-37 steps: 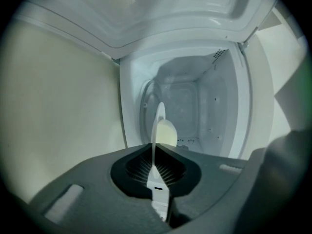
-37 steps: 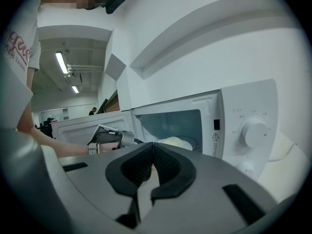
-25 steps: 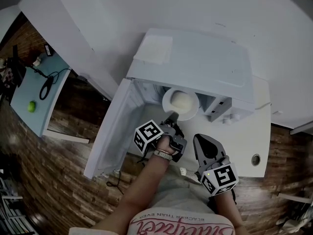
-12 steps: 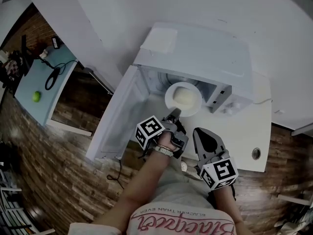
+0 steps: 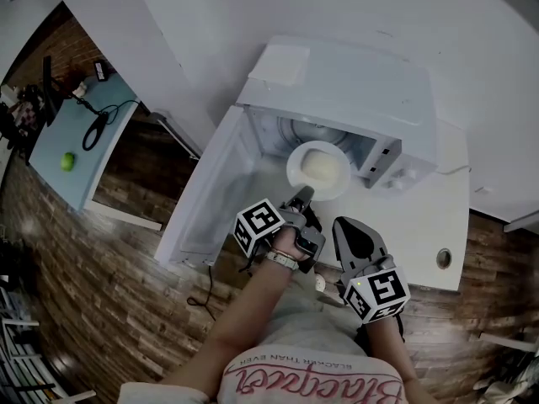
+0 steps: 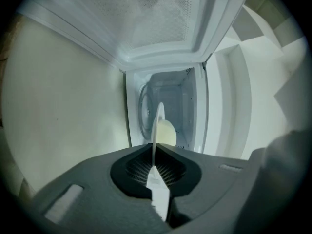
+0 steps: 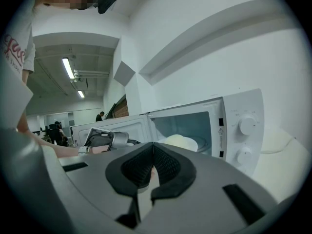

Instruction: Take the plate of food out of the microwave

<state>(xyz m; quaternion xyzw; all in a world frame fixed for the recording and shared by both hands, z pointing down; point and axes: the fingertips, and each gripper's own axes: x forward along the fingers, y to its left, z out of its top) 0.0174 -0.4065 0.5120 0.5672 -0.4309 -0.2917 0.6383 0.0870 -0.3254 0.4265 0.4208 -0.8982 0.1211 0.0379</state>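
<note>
Had the left gripper (image 5: pixel 301 194) clamped on the near rim of the plate of food (image 5: pixel 318 169) at the mouth of the open microwave (image 5: pixel 354 99), right gripper (image 5: pixel 343 230) pinched shut on nothing alongside, and probably needed a slow, level pull straight out.

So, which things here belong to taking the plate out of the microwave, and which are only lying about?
Belong to the job:
plate, its rim pinched in the left gripper; pale food on it; microwave, door open.

Lying about:
green round object and black cable on the blue side table; right gripper, shut, holding nothing.
</note>
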